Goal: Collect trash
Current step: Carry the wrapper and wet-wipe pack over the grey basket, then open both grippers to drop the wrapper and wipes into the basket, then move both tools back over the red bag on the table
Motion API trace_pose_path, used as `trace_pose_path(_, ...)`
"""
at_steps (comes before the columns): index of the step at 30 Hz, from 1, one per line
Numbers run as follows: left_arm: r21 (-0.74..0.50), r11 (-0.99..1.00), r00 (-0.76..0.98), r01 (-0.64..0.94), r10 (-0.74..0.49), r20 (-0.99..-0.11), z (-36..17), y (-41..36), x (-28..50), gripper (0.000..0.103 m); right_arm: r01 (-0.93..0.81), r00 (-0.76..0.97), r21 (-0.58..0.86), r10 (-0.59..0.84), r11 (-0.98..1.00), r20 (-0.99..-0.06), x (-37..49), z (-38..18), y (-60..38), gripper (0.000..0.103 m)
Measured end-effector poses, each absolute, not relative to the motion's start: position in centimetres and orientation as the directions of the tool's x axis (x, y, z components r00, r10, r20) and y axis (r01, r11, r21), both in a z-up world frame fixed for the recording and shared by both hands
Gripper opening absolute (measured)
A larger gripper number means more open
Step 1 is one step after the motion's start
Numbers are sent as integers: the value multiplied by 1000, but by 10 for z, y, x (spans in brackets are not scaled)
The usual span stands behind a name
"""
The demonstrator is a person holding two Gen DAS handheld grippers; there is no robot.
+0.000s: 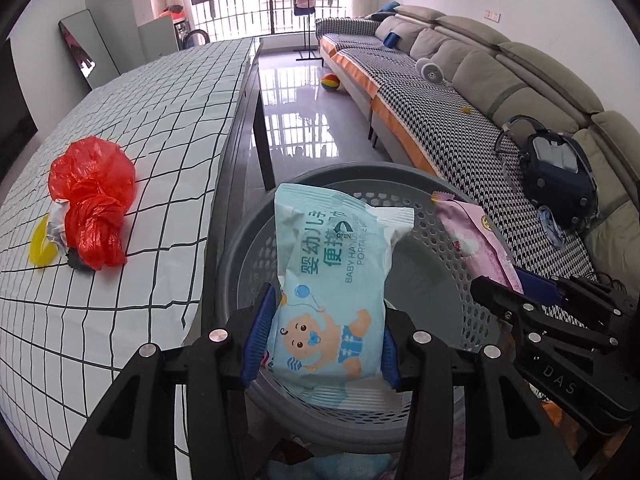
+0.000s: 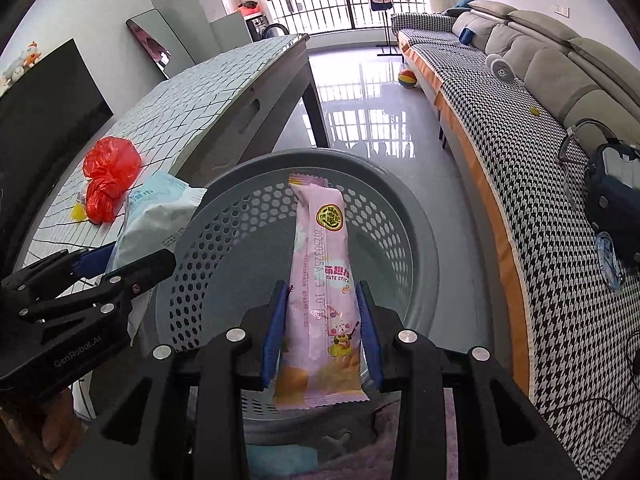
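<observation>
Left wrist view shows your left hand-held gripper (image 1: pixel 326 340) clamping the wipes pack (image 1: pixel 334 280) and your right hand-held gripper (image 2: pixel 322 336) clamping the pink wrapper (image 2: pixel 322 300) above the grey basket (image 2: pixel 420 240), so you likely release both next.

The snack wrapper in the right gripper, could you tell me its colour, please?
Pink snack wrapper, with a yellow round logo near its top; clearest in the right wrist view.
</observation>
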State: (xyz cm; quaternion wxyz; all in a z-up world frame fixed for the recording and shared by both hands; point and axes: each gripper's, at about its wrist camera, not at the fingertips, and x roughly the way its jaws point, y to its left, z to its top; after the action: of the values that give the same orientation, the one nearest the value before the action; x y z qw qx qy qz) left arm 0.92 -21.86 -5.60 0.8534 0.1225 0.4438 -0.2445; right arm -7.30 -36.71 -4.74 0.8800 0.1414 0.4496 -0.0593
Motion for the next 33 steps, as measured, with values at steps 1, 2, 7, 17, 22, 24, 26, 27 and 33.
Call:
trace_pose_path(1, -6, 852, 486, 524, -305, -819, -57, -218, 10, 46, 229, 586, 195, 25, 954, -810, -71, -49, -368, 34)
trace_pose_path(2, -5, 853, 485, 523, -302, -821, -58, -218, 11, 47, 227, 585, 196, 27, 954, -810, -70, -49, -367, 34)
trace_pose_path(7, -4, 857, 476, 515, -290, -830, -63, -216, 15, 48, 223, 581, 199, 34, 954, -813, -65, -52, -366, 34)
trace_pose_path(17, 3, 867, 494, 498, -281, -823, -57, -217, 17, 69, 234, 602, 197, 17, 952, -798, -68, -45, -370, 53)
trace_pose_path(22, 0, 876, 501, 482, -275, -821, -56, -211, 19, 75, 247, 599, 197, 11, 949, -801, -69, -46, -372, 56)
trace_pose_path(24, 0, 880, 503, 475, -271, -820, -56, -210, 19, 75, 248, 602, 190, 3, 950, -798, -70, -45, -372, 62)
trace_pose_path(26, 0, 883, 506, 469, -269, -820, -55, -209, 18, 76, 250, 613, 184, -8, 951, -790, -72, -42, -370, 67)
trace_pose_path(27, 1, 884, 508, 468, -268, -818, -55, -208, 18, 76, 250, 617, 186, -8, 950, -787, -73, -42, -370, 68)
trace_pose_path(33, 6, 888, 527, 459, -267, -807, -49, -203, 15, 80, 253, 617, 180, -15, 951, -787, -75, -41, -368, 69)
